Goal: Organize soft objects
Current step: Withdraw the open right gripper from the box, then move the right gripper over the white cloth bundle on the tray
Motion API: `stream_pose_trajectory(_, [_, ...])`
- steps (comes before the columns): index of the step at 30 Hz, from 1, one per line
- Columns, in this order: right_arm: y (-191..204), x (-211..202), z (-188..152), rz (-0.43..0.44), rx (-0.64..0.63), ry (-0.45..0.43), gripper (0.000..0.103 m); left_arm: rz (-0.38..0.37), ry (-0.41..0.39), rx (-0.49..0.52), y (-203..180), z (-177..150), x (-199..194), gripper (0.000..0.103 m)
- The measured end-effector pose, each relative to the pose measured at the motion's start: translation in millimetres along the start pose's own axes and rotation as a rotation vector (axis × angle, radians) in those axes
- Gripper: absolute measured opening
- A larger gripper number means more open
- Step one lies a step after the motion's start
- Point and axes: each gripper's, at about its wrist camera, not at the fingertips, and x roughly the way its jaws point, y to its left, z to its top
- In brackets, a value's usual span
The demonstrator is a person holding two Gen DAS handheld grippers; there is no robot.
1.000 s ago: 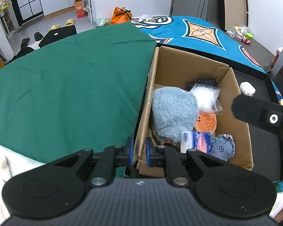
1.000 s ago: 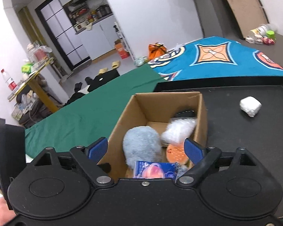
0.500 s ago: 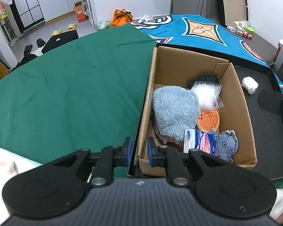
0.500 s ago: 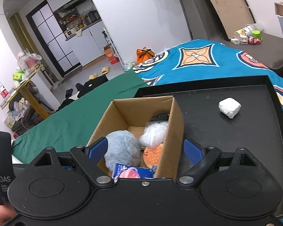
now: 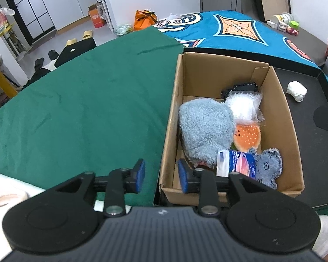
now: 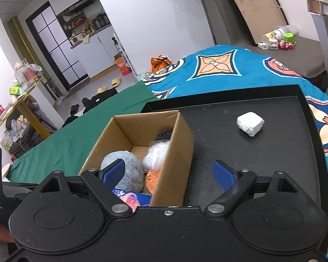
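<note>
The left gripper, jaws opening and astride the near-left wall corner of the brown cardboard box without pressing it, sits at bottom centre. The right gripper gapes wide, empty. Upper right, a white crumpled soft wad lies on the black tray.
</note>
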Motion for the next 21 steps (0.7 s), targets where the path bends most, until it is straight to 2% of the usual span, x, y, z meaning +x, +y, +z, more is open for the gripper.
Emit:
stream_pose_trajectory(9, [-24.7, 1.5, 1.4, -0.013, 0.018, -0.009, 0.087, 0.051, 0.001, 0.01, -11.0, 6.4, 0.9, 0.047])
stream_pose_trajectory(21, [-56.2, 17.1, 9.6, -0.042, 0.039, -0.016, 0.087, 0.116, -0.002, 0.04, -24.7, 17.5, 6.1, 0.051])
